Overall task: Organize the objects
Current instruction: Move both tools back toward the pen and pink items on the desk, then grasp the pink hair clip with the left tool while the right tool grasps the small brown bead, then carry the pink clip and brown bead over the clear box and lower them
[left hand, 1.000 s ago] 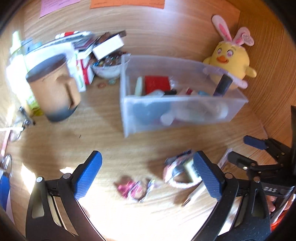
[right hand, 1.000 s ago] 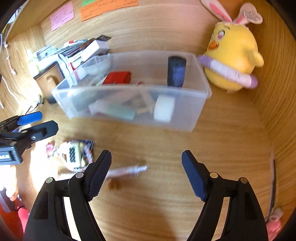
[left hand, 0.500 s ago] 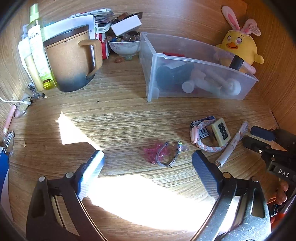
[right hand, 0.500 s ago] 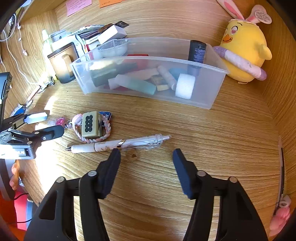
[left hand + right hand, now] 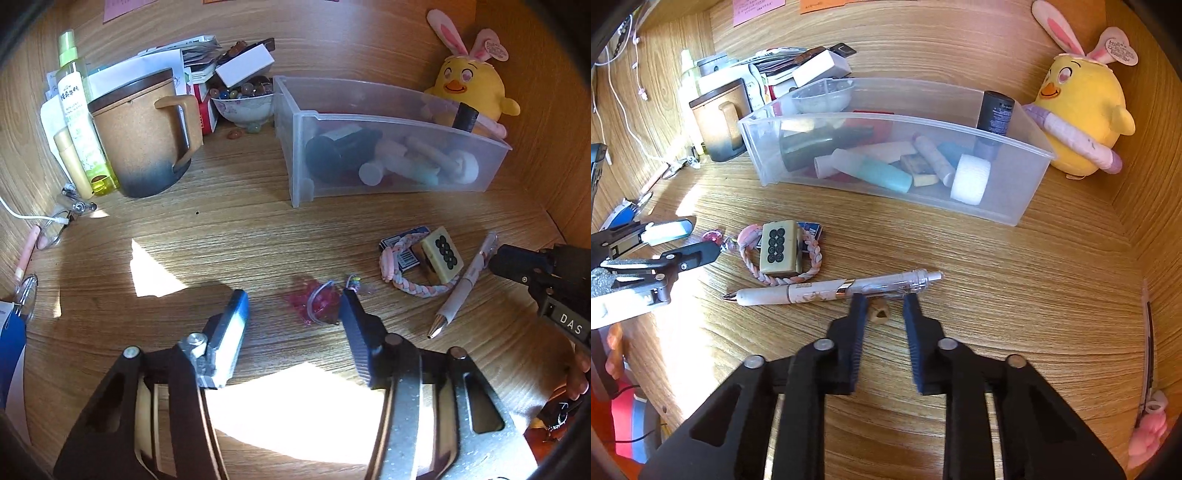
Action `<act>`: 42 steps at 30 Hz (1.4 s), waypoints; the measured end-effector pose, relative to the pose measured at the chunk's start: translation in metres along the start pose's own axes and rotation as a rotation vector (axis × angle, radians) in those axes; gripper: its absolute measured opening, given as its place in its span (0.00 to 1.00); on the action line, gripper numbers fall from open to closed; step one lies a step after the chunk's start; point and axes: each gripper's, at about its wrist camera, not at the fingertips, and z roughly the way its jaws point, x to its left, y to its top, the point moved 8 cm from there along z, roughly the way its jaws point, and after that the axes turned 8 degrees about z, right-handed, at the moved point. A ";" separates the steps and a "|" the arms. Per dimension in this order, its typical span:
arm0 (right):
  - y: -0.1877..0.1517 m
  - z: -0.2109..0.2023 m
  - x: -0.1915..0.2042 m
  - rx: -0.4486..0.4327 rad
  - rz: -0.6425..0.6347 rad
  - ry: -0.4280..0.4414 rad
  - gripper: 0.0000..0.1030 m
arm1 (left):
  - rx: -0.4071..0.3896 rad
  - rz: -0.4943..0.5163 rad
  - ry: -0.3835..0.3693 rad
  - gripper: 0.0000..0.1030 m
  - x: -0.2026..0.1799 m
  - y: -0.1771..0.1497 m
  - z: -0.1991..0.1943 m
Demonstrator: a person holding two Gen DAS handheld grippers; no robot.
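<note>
A white pen [image 5: 827, 290] lies on the wooden desk, also in the left wrist view [image 5: 463, 284]. My right gripper [image 5: 884, 304] is open but narrow, just in front of the pen's clear end, with a small tan bead [image 5: 880, 313] between its fingers. A mahjong tile [image 5: 778, 246] sits on a pink braided loop [image 5: 809, 271] and a small blue card. My left gripper [image 5: 291, 312] is open; its right finger touches a pink trinket [image 5: 317, 304]. A clear plastic bin [image 5: 1027, 206] holds several small items.
A brown mug [image 5: 142, 133], a green spray bottle [image 5: 79, 110], a bowl of beads [image 5: 243, 101] and stacked papers stand at the back left. A yellow chick plush [image 5: 1078, 122] sits right of the bin. Wooden walls close in at the back and right.
Both grippers have moved down toward the desk and narrowed. The right one has come up to the pen. The left one has come up to the pink trinket.
</note>
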 end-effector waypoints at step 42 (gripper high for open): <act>0.096 -0.057 -0.013 -0.249 0.051 0.084 0.12 | -0.338 -0.063 -0.126 0.28 -0.025 0.141 -0.069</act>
